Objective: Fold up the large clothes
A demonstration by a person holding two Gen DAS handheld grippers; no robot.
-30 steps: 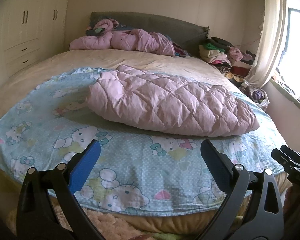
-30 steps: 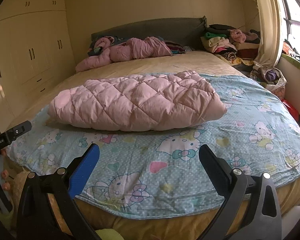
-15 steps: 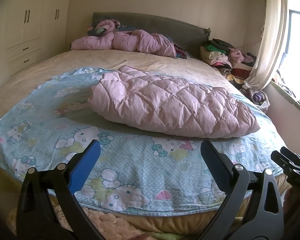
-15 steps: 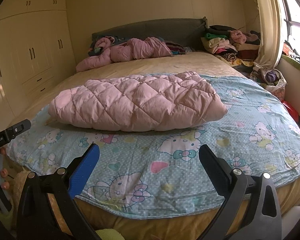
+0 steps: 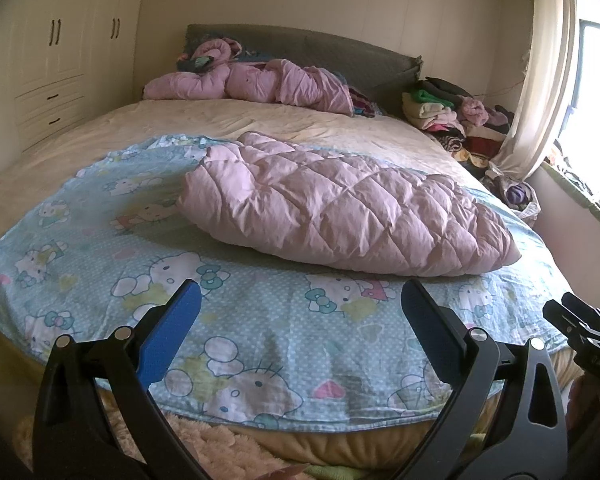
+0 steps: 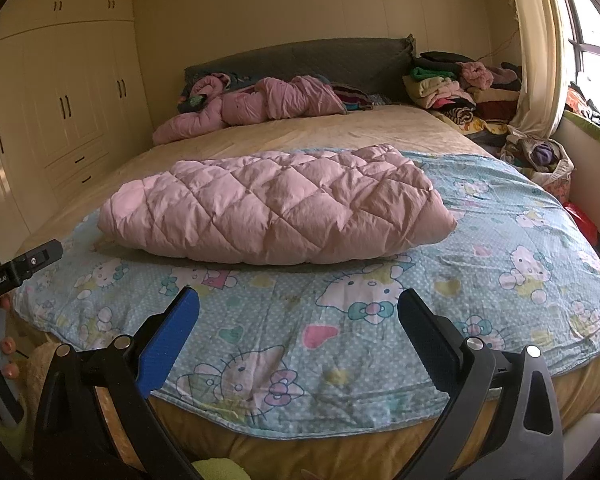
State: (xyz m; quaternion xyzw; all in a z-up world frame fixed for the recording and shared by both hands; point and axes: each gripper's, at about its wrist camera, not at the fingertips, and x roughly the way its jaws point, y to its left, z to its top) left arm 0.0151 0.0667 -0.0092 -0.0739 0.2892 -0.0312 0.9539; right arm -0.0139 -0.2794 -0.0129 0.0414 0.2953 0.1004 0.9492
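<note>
Bed [image 5: 260,128], cartoon-print sheet [image 6: 480,240] spread over near half as folding surface; quilted pink coat [image 6: 276,208] folded into plump bundle at sheet's middle, likely finished; crumpled pink garment [image 5: 260,84] by headboard, probably next, well apart; clothes pile [image 6: 452,84] at far right corner; nothing blocking reach; left gripper [image 5: 300,320] and right gripper [image 6: 298,322] held back at foot edge, jaws wide apart, gripping nothing.

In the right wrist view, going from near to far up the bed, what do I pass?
Right gripper → cartoon-cat sheet → folded pink quilted coat → bare beige bedspread → crumpled pink jacket → grey headboard.
</note>
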